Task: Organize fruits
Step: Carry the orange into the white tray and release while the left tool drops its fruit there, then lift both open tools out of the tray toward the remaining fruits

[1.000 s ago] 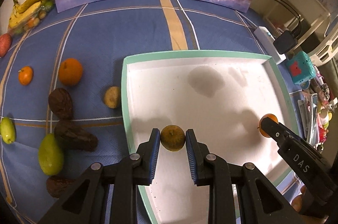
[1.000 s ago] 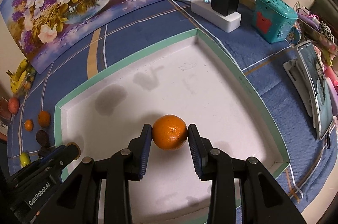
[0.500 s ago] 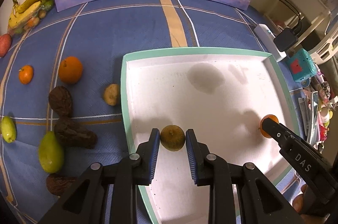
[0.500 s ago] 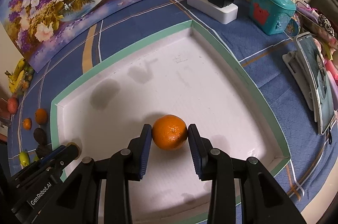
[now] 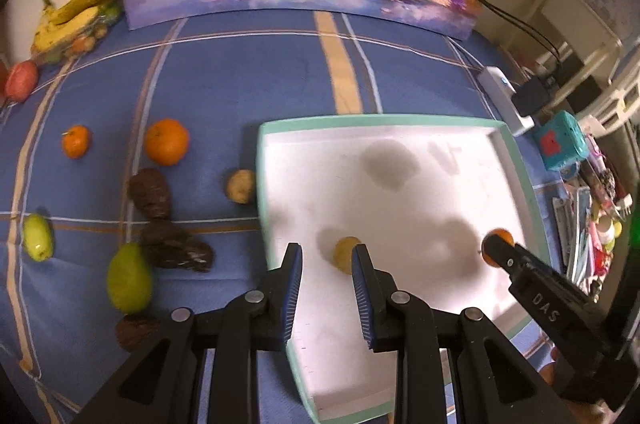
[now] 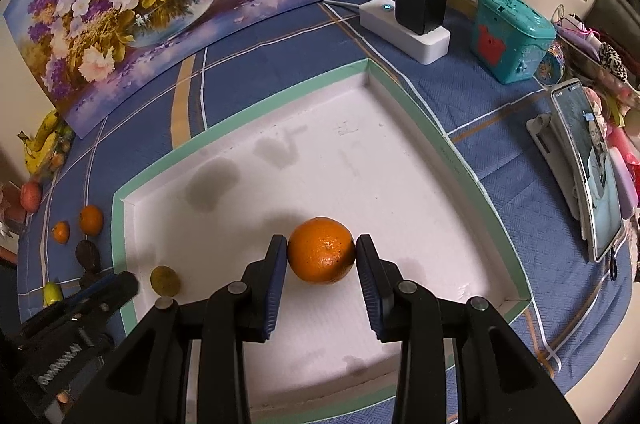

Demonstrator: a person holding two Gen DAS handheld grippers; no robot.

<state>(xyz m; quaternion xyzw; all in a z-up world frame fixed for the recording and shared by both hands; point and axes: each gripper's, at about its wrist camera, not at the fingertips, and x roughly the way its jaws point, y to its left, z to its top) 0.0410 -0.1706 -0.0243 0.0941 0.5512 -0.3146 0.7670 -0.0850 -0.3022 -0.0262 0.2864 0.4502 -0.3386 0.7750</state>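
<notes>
A white tray with a green rim [image 5: 400, 121] [image 6: 248, 125] lies on the blue cloth. A small yellow-brown fruit [image 5: 346, 254] [image 6: 164, 280] rests in the tray by its left wall. My left gripper [image 5: 326, 262] is open, its jaws apart and off the fruit, shifted left over the tray's rim. My right gripper [image 6: 321, 256] is shut on an orange [image 6: 322, 250] low over the tray floor; the orange also shows in the left wrist view [image 5: 496, 244].
On the cloth left of the tray lie an orange [image 5: 166, 141], a mandarin [image 5: 75, 141], a tan fruit [image 5: 240, 185], dark brown fruits [image 5: 150, 191], a green mango [image 5: 128, 278] and bananas [image 5: 76, 11]. A power strip [image 6: 404, 27], teal box [image 6: 508, 35] and phone [image 6: 592, 167] stand right.
My left gripper has let go of the yellow-brown fruit, which now lies in the tray, and has drawn back to the left. My right gripper still holds the orange.
</notes>
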